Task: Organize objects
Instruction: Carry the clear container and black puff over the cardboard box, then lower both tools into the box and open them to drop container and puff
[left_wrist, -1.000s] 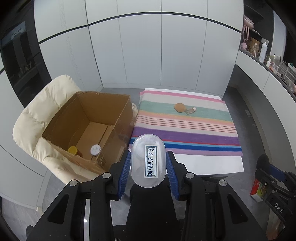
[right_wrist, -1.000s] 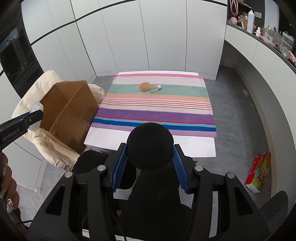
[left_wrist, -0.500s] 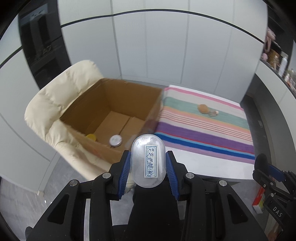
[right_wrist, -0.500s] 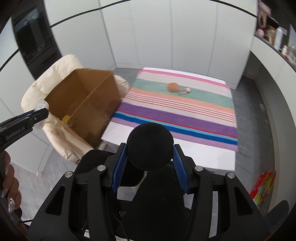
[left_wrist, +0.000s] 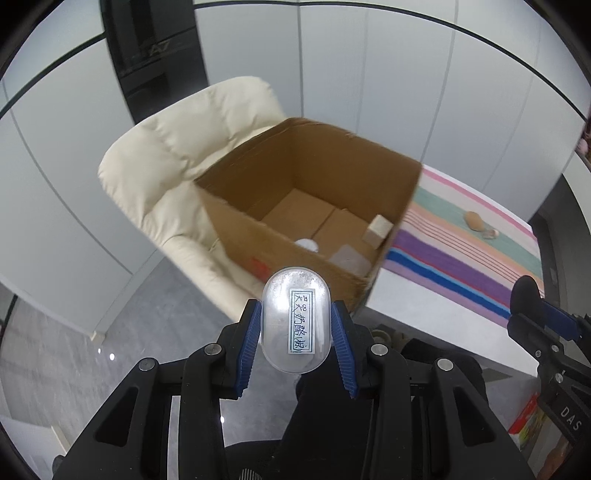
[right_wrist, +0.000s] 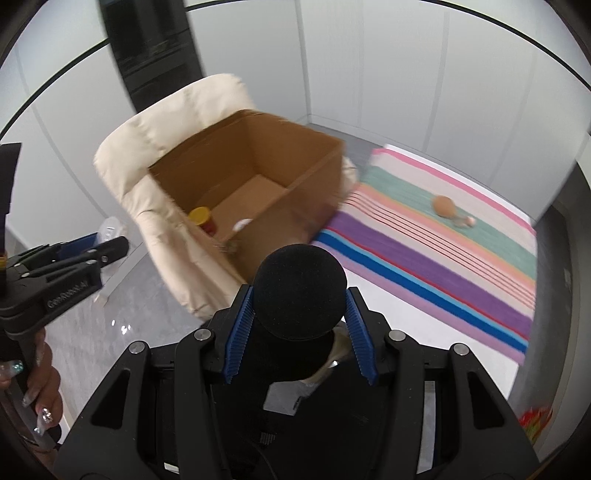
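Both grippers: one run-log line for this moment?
left gripper: shut on clear capsule | right gripper: shut on black ball | box: open, on armchair, ahead

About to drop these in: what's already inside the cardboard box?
Inside the cardboard box: a pale wooden block, a white round lid, something translucent, and a yellow-capped jar. The near wall hides the rest of the floor.

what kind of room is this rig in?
Probably a home living or storage room: a cream padded armchair holding an open cardboard box, a striped cloth on a low white table, and floor-to-ceiling white cabinet panels.
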